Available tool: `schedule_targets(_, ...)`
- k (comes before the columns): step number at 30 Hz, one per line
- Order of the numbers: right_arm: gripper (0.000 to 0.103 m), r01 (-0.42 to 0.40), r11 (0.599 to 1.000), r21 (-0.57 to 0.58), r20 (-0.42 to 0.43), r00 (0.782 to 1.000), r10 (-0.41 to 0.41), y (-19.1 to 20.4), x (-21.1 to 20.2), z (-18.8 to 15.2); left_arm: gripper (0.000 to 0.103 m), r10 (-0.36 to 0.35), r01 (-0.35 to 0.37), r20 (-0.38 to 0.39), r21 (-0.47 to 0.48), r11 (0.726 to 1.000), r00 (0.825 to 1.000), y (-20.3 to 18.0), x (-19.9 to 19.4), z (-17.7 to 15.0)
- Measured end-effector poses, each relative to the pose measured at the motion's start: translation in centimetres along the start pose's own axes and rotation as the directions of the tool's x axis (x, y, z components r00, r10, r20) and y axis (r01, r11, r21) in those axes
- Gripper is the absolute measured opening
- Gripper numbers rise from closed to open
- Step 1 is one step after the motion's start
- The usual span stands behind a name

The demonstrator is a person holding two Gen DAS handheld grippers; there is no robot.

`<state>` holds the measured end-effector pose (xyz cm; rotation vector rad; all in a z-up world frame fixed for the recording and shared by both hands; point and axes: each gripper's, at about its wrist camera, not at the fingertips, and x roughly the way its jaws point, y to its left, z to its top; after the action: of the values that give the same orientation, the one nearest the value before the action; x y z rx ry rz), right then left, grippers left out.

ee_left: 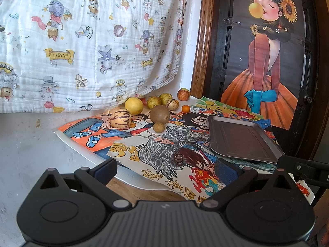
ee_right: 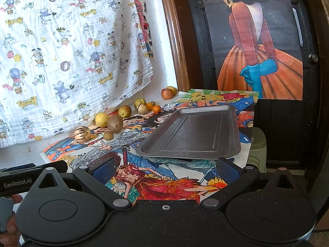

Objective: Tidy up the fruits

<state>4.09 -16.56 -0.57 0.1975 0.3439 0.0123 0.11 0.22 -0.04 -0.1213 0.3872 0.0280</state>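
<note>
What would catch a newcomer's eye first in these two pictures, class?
First, the poster of a girl in an orange dress blowing a bubble, on the dark door at right. Next, the bright cartoon drawings covering the table, with an empty metal tray lying on them. Then the fruits scattered along the back, below the printed cloth.

A domestic room, improvised as a workspace. Upper left: a child's cartoon-print muslin cloth (ee_left: 88, 41) hangs over a white wall. Right: a dark panelled door (ee_right: 287, 123) in a wood frame carries a painted girl poster (ee_left: 265, 61). Centre: hand-coloured cartoon drawings (ee_left: 164, 150) cover the worktop.
</note>
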Motion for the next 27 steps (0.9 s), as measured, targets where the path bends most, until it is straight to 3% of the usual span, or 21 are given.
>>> schedule_targets(21, 0.103, 0.002, 1.000, -0.019, -0.011, 1.000, -0.002, 0.0, 0.9, 0.1, 0.103, 0.008, -0.008, -0.022, 0.002, 1.000, 1.000, 1.0, 0.6, -0.4)
schedule_targets(27, 0.103, -0.052, 0.997, -0.054, -0.044, 0.998, 0.049, -0.5, 1.7, 1.9, 0.103, 0.018, -0.017, -0.042, 0.014, 1.000, 0.999, 0.9, 1.3, 0.6)
